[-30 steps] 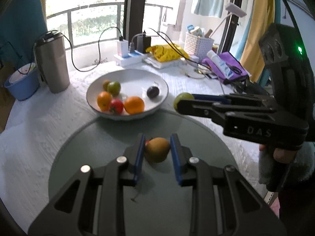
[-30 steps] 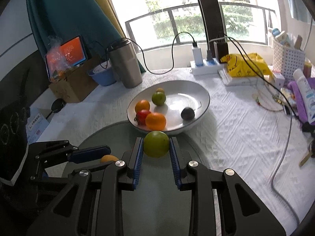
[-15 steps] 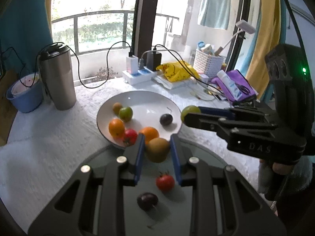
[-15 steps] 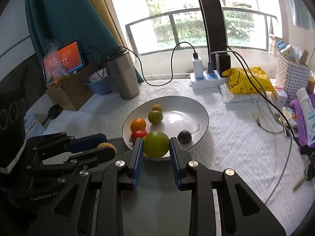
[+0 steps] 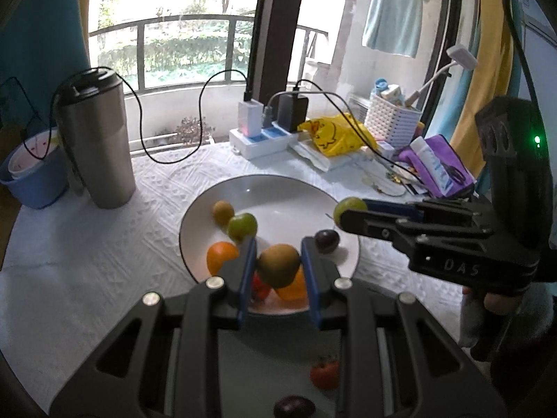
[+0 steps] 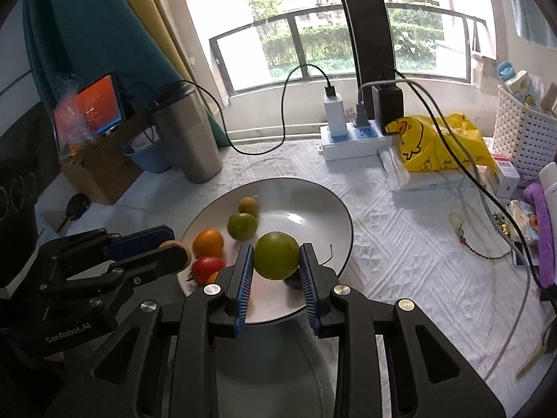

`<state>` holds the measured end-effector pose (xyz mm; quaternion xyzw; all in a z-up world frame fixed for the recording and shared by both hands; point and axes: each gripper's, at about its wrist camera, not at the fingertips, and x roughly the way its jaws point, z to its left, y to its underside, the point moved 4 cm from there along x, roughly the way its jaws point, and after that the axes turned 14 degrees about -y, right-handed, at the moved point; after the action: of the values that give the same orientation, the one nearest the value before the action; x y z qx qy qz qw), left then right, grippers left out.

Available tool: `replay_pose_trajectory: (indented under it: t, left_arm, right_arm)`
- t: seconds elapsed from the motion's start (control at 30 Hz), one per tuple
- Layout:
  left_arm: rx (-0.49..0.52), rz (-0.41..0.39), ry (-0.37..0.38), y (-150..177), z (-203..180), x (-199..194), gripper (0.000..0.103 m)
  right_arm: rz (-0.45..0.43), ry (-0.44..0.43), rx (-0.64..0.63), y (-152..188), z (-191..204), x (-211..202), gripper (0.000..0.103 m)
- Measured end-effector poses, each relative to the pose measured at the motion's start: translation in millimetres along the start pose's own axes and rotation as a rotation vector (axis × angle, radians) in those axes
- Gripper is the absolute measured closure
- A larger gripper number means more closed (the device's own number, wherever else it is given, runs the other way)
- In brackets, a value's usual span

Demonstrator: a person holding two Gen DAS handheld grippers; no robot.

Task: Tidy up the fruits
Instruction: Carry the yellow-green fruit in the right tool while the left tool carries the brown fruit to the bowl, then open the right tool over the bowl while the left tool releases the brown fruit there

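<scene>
The right tongs carry the raised letters "DAS" on their black body. The left tongs carry "GenRobot.AI" in pale print. Text on the orange tablet screen is too small to read.

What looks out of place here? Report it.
Two fruits lie outside the white bowl: a red tomato and a dark plum sit loose on the grey mat, below the left gripper.

white plate, green fruit, yellow bag, blue tub
</scene>
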<state>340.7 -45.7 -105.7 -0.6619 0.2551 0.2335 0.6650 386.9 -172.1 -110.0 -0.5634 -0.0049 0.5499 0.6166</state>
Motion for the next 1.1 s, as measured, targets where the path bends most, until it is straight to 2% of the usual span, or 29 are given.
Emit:
replay_pose_trajectory:
  t: [0.4, 0.77, 0.87, 1.0, 1.1]
  left_arm:
    - [-0.005, 0.026, 0.008, -8.6, 2.8, 36.6, 0.076]
    - [-0.015, 0.058, 0.004, -8.2, 4.1, 45.4, 0.075]
    - [-0.015, 0.046, -0.004, -9.5, 3.5, 39.8, 0.075]
    - [-0.011, 0.034, -0.016, -10.0, 2.6, 31.7, 0.071]
    - [-0.020, 0.026, -0.019, -10.0, 4.0, 23.7, 0.070]
  right_arm:
    - [0.030, -0.018, -0.011, -8.7, -9.1, 33.3, 0.074]
    - [0.053, 0.014, -0.004, -5.9, -14.6, 43.9, 0.073]
    - [0.049, 0.025, -0.008, -6.9, -13.0, 40.5, 0.071]
    - [0.038, 0.038, -0.012, -8.8, -10.1, 34.3, 0.060]
    - [0.026, 0.045, -0.017, -9.2, -5.1, 27.4, 0.060]
